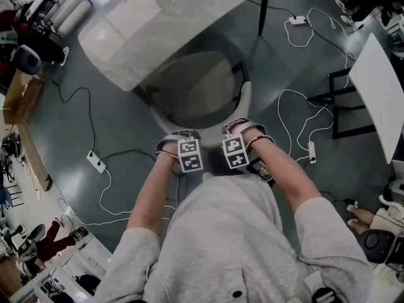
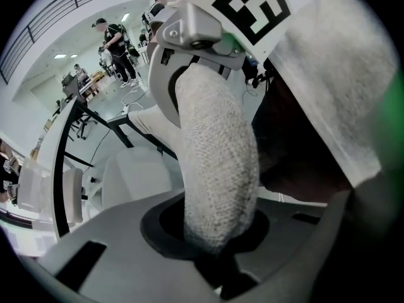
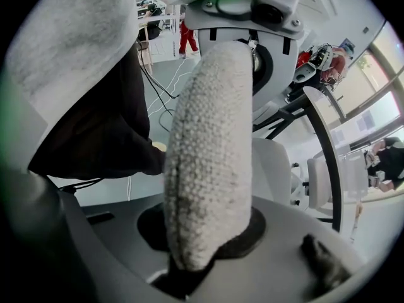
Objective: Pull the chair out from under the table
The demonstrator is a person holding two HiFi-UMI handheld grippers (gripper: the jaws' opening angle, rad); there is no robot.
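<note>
Chair (image 1: 197, 88) half out from under the counter (image 1: 136, 33)
Left tongs (image 1: 177, 137) and right tongs (image 1: 238, 129) are both clamped on its fuzzy white backrest (image 2: 218, 169), side by side; front of the seat sits under the counter edge, backrest end toward the person.

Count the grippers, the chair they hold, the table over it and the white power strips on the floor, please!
Grey padded chair: 1
Pale glass-topped table: 1
Left gripper and right gripper, jaws shut on the chair's back: 2
White plastic power strips: 3
Total: 7
</note>
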